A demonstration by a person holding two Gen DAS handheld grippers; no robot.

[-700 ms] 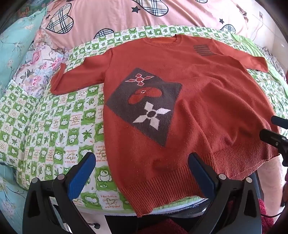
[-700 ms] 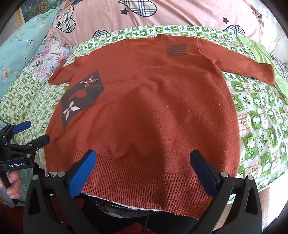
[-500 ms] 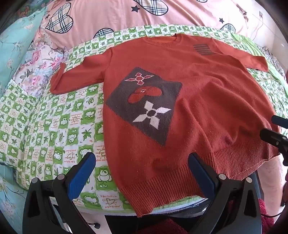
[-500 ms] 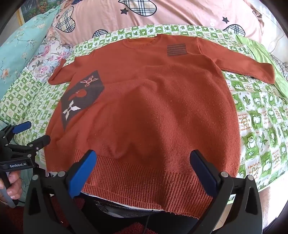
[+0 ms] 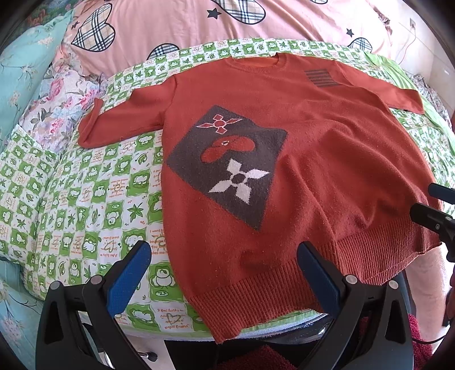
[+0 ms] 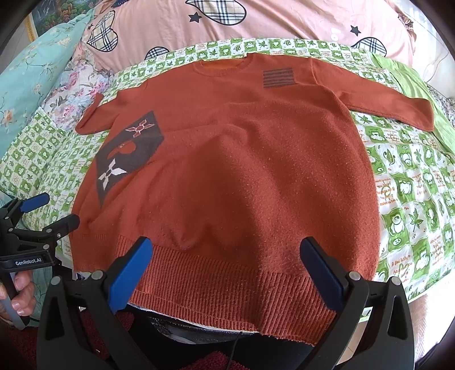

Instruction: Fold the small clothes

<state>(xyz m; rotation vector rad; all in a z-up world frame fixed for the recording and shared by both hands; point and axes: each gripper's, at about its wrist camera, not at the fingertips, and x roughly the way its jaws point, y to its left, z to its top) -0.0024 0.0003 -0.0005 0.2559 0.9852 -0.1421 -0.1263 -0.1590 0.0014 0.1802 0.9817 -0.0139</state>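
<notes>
A rust-orange knit sweater (image 5: pixel 327 148) lies flat and face up on the bed, both sleeves spread, its ribbed hem toward me. It has a dark grey patch with flower shapes and a striped chest mark. It also fills the right wrist view (image 6: pixel 241 170). My left gripper (image 5: pixel 224 273) is open and empty, hovering over the hem's left corner. My right gripper (image 6: pixel 227 267) is open and empty over the hem's middle. The right gripper shows at the right edge of the left wrist view (image 5: pixel 435 207), and the left gripper at the left edge of the right wrist view (image 6: pixel 48 210).
The sweater rests on a green-and-white checked quilt (image 5: pixel 85 199) at the bed's front edge. A pink duvet with plaid hearts (image 5: pixel 227 22) lies behind, floral and teal pillows (image 5: pixel 25 74) at the left, and a green cloth (image 6: pixel 412 85) at the right.
</notes>
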